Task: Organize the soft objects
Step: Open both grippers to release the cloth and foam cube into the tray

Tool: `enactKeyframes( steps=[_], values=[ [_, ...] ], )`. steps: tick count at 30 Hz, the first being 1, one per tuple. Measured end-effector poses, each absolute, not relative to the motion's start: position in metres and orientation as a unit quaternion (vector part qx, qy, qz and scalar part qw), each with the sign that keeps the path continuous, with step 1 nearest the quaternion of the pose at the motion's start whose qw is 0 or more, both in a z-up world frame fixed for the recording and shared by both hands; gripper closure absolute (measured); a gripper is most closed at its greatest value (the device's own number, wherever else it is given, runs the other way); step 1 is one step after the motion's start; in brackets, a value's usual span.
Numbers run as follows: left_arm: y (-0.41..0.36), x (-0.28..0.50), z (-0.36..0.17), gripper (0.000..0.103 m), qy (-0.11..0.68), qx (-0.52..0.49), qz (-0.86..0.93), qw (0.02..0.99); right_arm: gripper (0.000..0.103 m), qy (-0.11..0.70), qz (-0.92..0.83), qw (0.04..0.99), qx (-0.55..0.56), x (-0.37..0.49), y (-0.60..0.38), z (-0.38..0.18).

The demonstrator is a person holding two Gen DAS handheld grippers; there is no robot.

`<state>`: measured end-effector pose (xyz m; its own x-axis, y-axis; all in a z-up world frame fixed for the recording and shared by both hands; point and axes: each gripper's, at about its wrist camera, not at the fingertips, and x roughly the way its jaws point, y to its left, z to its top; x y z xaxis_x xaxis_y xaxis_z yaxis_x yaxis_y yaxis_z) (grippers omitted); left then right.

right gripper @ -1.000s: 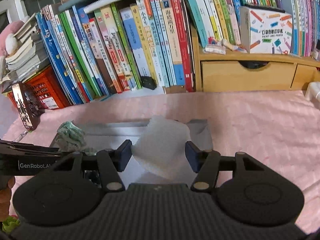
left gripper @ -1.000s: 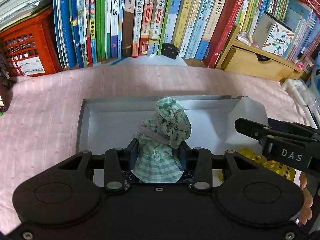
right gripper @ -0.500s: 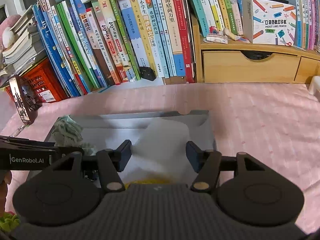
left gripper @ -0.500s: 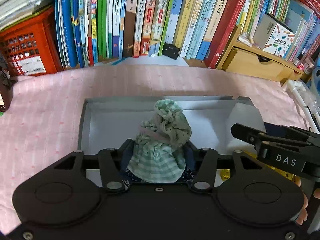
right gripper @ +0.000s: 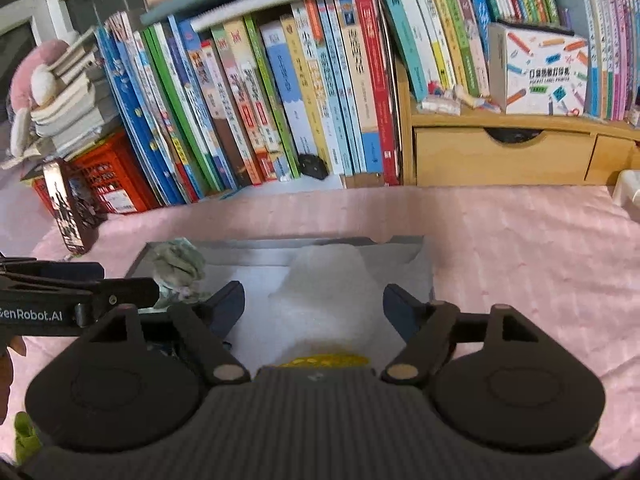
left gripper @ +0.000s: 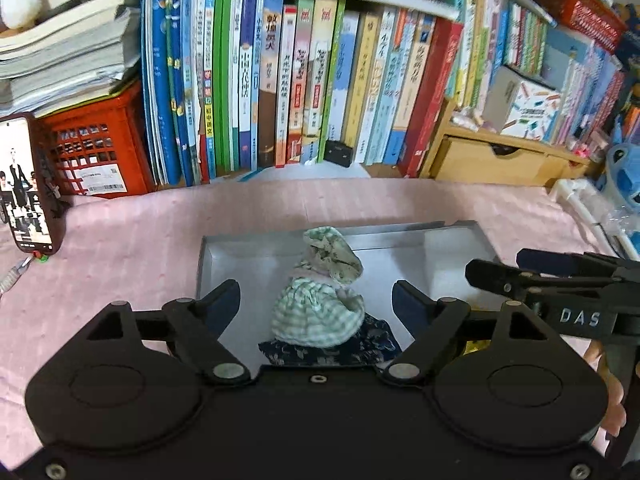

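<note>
A green checked cloth bundle [left gripper: 320,300] sits in the grey shallow box [left gripper: 400,236] on top of a dark blue patterned cloth [left gripper: 360,348]. My left gripper [left gripper: 316,300] is open around the bundle, fingers clear of it on both sides. In the right wrist view the bundle [right gripper: 178,268] lies at the box's left. My right gripper [right gripper: 314,304] is open around a white soft sheet [right gripper: 332,296] that lies in the box [right gripper: 416,248] over something yellow [right gripper: 328,360].
The box rests on a pink cloth surface [left gripper: 120,240]. Behind it stand a row of books [left gripper: 300,80], a red crate [left gripper: 96,152], a phone [left gripper: 24,184] and a wooden drawer unit [right gripper: 500,156]. The right gripper's body [left gripper: 560,292] is close on the right.
Both grippers have opened: the left let go of the green checked bundle, the right let go of the white sheet. Both have drawn back and tilted up a little.
</note>
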<state>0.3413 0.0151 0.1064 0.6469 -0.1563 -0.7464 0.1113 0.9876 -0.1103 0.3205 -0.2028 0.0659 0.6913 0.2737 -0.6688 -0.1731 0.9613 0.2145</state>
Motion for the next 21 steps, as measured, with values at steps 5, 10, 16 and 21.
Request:
enactKeyframes(
  steps=[5,10,16,21],
  values=[
    [0.024,0.314,0.117,0.020,0.397,-0.024,-0.079,0.914,0.016,0.350,0.126,0.926,0.060,0.298,-0.210,0.084],
    [0.032,0.288,0.126,0.020,0.383,-0.019,-0.083,0.920,0.016,0.321,0.132,0.937,0.040,0.268,-0.215,0.100],
    [0.046,0.256,0.132,0.019,0.372,-0.026,-0.092,0.923,0.016,0.292,0.142,0.946,0.015,0.229,-0.220,0.111],
    [0.061,0.227,0.128,0.018,0.356,-0.024,-0.087,0.930,0.015,0.265,0.151,0.952,0.007,0.195,-0.229,0.114]
  ],
)
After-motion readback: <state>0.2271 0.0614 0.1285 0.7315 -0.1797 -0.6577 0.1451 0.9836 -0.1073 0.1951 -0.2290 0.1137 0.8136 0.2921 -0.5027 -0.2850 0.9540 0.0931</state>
